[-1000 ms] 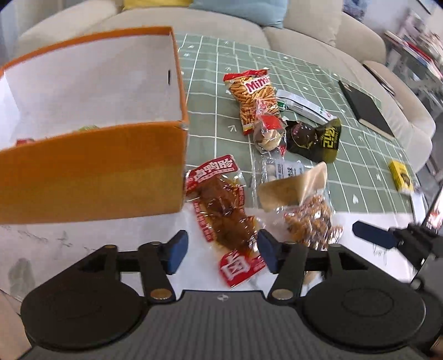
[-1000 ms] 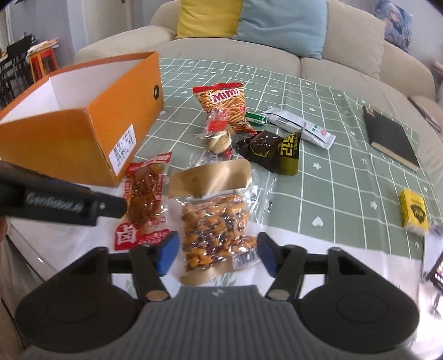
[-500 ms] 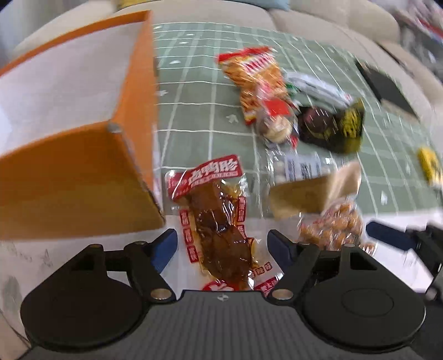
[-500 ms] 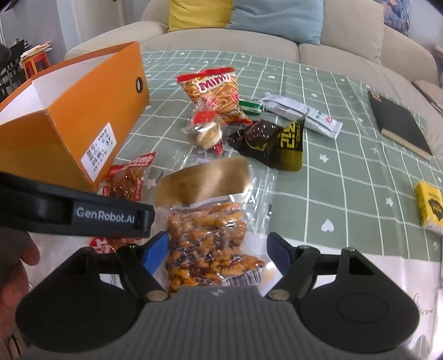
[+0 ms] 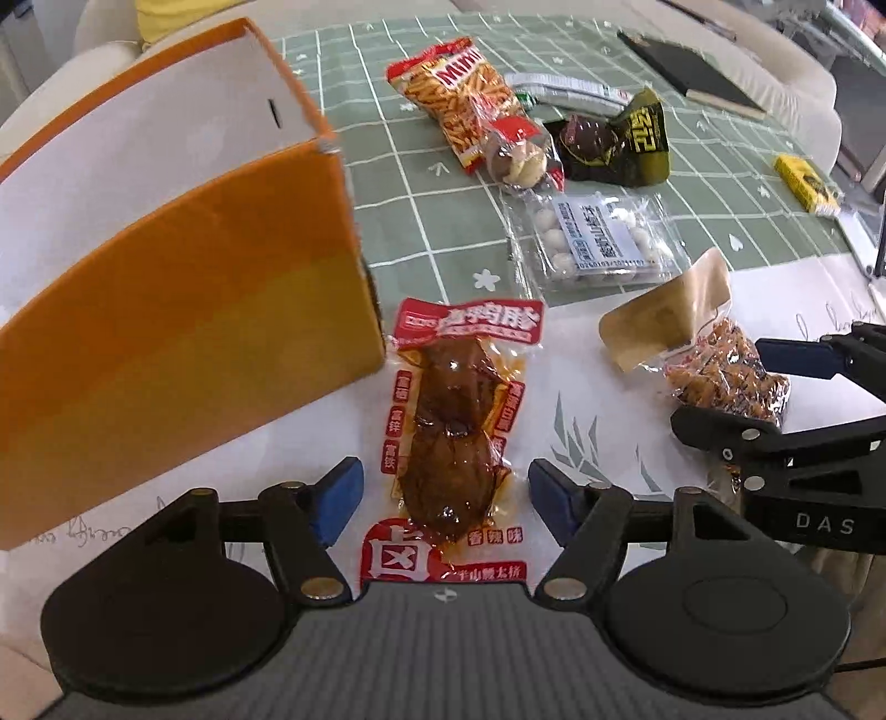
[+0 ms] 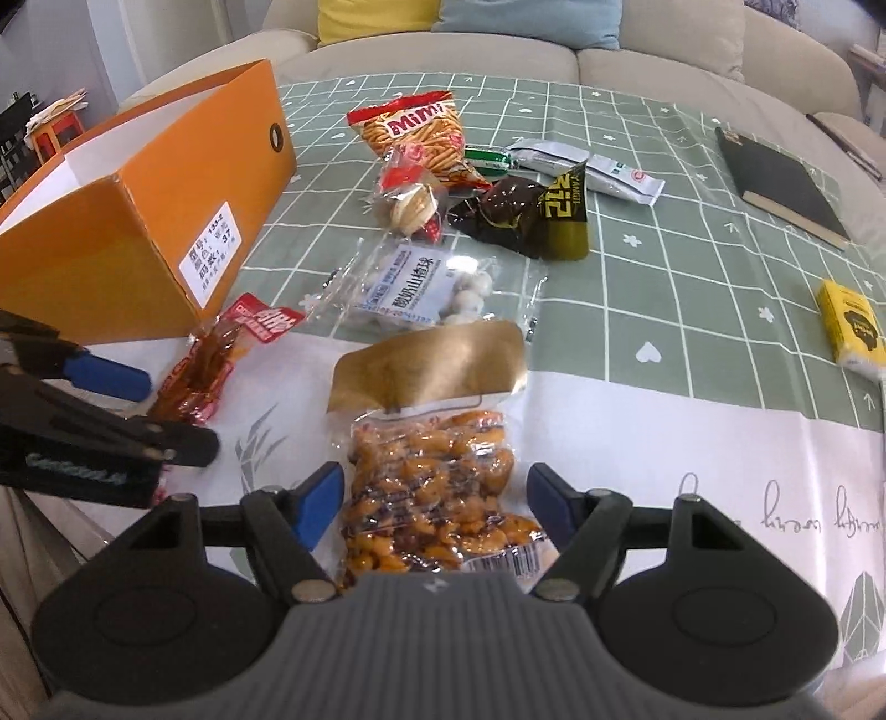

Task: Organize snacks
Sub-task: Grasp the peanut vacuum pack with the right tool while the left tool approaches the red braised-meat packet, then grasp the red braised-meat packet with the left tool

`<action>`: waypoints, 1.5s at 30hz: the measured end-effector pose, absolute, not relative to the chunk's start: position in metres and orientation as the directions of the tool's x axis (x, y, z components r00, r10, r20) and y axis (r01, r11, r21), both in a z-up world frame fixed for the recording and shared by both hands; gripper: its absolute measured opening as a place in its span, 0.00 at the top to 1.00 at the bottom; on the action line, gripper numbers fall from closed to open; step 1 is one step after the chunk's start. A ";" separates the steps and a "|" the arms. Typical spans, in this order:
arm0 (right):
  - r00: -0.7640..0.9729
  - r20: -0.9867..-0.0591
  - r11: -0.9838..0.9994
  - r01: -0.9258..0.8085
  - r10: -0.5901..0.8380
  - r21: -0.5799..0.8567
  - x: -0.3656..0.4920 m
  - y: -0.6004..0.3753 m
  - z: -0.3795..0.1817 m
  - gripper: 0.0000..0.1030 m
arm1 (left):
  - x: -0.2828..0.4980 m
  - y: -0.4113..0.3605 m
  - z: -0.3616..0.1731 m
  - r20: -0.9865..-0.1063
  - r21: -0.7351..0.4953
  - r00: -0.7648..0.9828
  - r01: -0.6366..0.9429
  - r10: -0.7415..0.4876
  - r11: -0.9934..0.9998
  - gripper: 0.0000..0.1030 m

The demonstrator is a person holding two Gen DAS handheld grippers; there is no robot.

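Observation:
A red packet of braised meat [image 5: 454, 421] lies on the tablecloth beside the orange box [image 5: 183, 332]. My left gripper [image 5: 446, 495] straddles its lower half. The jaws are closing, and the blue pads stand clear of the packet on both sides. A clear bag of glazed nuts [image 6: 437, 476] with a gold top lies between the pads of my right gripper [image 6: 433, 501], which is open and not touching it. The nut bag [image 5: 720, 371] also shows at the right of the left wrist view, and the meat packet [image 6: 205, 365] at the left of the right wrist view.
Further back lie an orange Mimi chips bag [image 6: 415, 133], a clear packet of white balls [image 6: 421, 288] and a dark green packet [image 6: 531, 216]. A black notebook [image 6: 781, 177] and a yellow box [image 6: 853, 327] sit at the right. A sofa [image 6: 664, 50] stands behind the table.
Both grippers have sunk closer to their packets, and their jaws stand wider than a second ago. The left view has rolled, so the orange box now tilts.

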State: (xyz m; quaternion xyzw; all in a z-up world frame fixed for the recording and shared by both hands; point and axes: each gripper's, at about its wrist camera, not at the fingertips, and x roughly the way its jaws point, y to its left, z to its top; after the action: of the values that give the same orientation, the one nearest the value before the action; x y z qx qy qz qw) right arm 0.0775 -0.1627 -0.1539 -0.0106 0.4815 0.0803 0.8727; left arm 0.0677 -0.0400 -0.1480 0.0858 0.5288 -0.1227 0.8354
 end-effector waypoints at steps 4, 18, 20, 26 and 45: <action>0.535 -0.837 0.988 -0.146 0.117 0.045 0.077 -0.160 -0.155 0.26 | 0.066 -0.040 -0.148 -0.884 0.014 0.454 0.264 -0.112 0.964 0.17; 0.560 -0.823 0.987 -0.162 0.097 0.005 0.082 -0.161 -0.164 0.08 | 0.060 -0.054 -0.157 -0.749 0.147 0.652 0.337 -0.118 0.930 0.08; 0.559 -0.823 0.986 -0.166 0.099 0.006 0.081 -0.161 -0.164 0.08 | 0.064 -0.045 -0.158 -0.759 0.083 0.634 0.323 -0.150 0.943 0.06; 0.558 -0.824 0.986 -0.167 0.099 0.005 0.080 -0.160 -0.164 0.07 | 0.066 -0.037 -0.162 -0.770 0.007 0.604 0.332 -0.206 0.943 0.00; 0.553 -0.819 0.985 -0.151 0.151 0.080 0.076 -0.164 -0.153 0.37 | 0.055 -0.050 -0.148 -0.775 0.052 0.604 0.354 -0.186 0.934 0.48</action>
State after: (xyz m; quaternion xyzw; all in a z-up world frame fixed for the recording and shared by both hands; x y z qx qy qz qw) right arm 0.0756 -0.1640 -0.1530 -0.0001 0.4649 0.0859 0.8812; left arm 0.0545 -0.0498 -0.1480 0.1003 0.4182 -0.1518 0.8900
